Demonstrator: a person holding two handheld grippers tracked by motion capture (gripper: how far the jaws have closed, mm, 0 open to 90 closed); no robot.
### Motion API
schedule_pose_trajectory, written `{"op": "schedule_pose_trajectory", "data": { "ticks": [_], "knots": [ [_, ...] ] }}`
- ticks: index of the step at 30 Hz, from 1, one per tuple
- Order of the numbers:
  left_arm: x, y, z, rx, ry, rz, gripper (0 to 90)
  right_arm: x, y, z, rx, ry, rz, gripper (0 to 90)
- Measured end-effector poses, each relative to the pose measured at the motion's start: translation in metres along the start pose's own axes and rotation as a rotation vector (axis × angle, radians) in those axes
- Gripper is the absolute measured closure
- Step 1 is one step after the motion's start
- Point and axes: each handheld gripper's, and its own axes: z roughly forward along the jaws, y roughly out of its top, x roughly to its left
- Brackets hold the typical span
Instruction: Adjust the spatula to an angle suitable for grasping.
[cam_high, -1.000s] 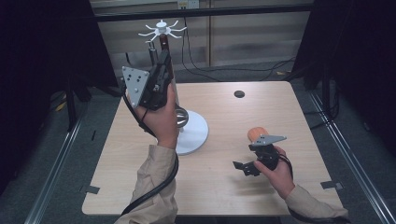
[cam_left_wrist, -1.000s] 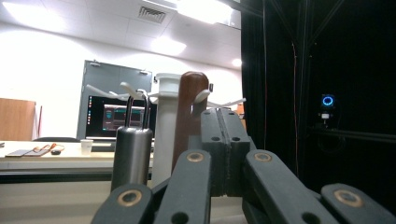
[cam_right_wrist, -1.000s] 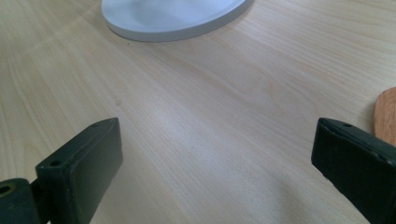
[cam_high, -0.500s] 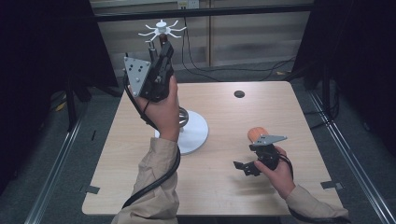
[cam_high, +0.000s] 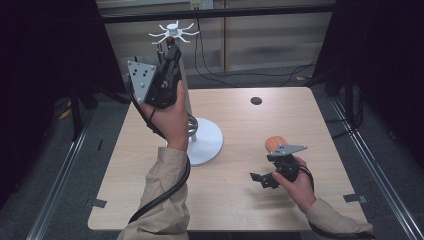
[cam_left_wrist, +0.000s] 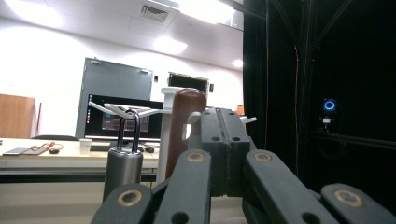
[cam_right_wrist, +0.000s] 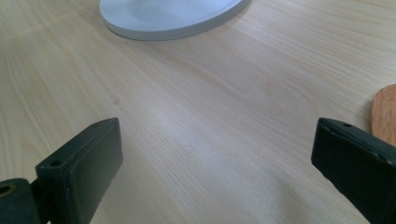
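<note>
Brown wooden-handled utensil (cam_left_wrist: 186, 122) sits raised at the top of the white hanging stand (cam_high: 205, 145), its dark rounded handle end just below the spoked hook crown (cam_high: 173, 32); left gripper (cam_high: 170, 60) has its jaws pressed together on something dark that runs down from the handle, most likely the utensil's hanging part, though the contact point itself is hidden behind the pads. A metal loop on a grey cylindrical handle (cam_left_wrist: 125, 156) stands just beside it, apparently on the same crown. Judgement: hanging step is in its final stage; hooking on and release are not yet done. Right gripper (cam_high: 270, 177) hovers low near the front right of the tabletop (cam_high: 235, 200), jaws spread wide, nothing between them; an orange-brown wooden piece (cam_high: 275, 144) lies just behind it, likely next for hanging. Room: stand base occupies the middle-left of the tabletop, bare wood all round the right gripper, small dark disc (cam_high: 256, 100) near the far edge, well apart. Spokes crowd the crown closely; little slack there.
</note>
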Motion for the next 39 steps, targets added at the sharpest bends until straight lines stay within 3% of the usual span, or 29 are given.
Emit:
{"op": "schedule_pose_trajectory", "data": {
  "ticks": [39],
  "knots": [
    [0.019, 0.003, -0.002, 0.027, 0.029, -0.021, 90.0, 0.000, -0.001, 0.002, 0.002, 0.004, 0.004, 1.6]
  ]
}}
